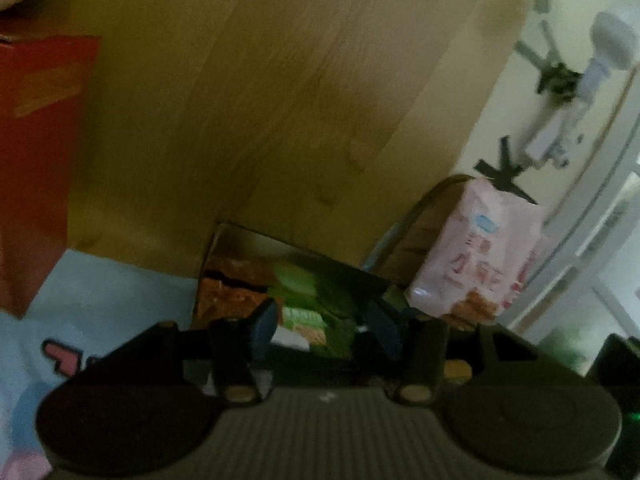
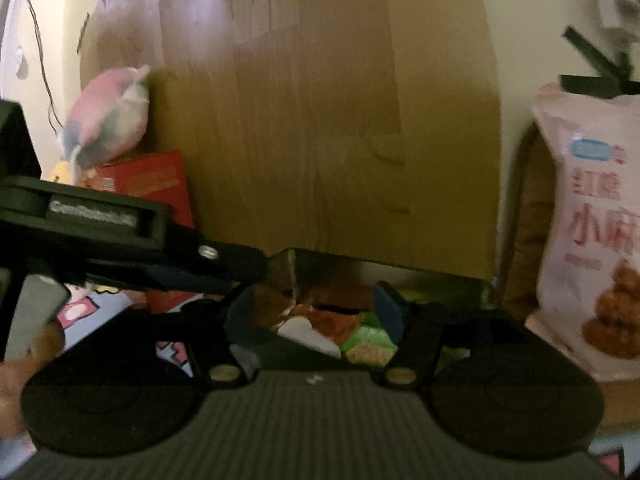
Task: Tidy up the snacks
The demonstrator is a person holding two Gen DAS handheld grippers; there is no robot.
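Note:
A low open box (image 1: 224, 240) holds orange snack packets (image 1: 232, 284) and green snack packets (image 1: 304, 300). My left gripper (image 1: 324, 320) is open just in front of the box, nothing between its fingers. In the right wrist view the same box (image 2: 400, 270) shows orange packets (image 2: 336, 320), a green packet (image 2: 372, 340) and a white item (image 2: 304, 330). My right gripper (image 2: 316, 312) is open over the box. The left gripper (image 2: 168, 264) reaches in from the left beside it. A big pink snack bag (image 2: 592, 220) stands to the right; it also shows in the left wrist view (image 1: 480, 248).
A large cardboard box (image 1: 280, 100) rises right behind the snack box. A red carton (image 1: 36, 160) stands at the left on a light blue patterned cloth (image 1: 120, 292). A pastel plush toy (image 2: 108, 116) sits above the red carton (image 2: 152, 184). A basket (image 1: 424, 216) is behind the pink bag.

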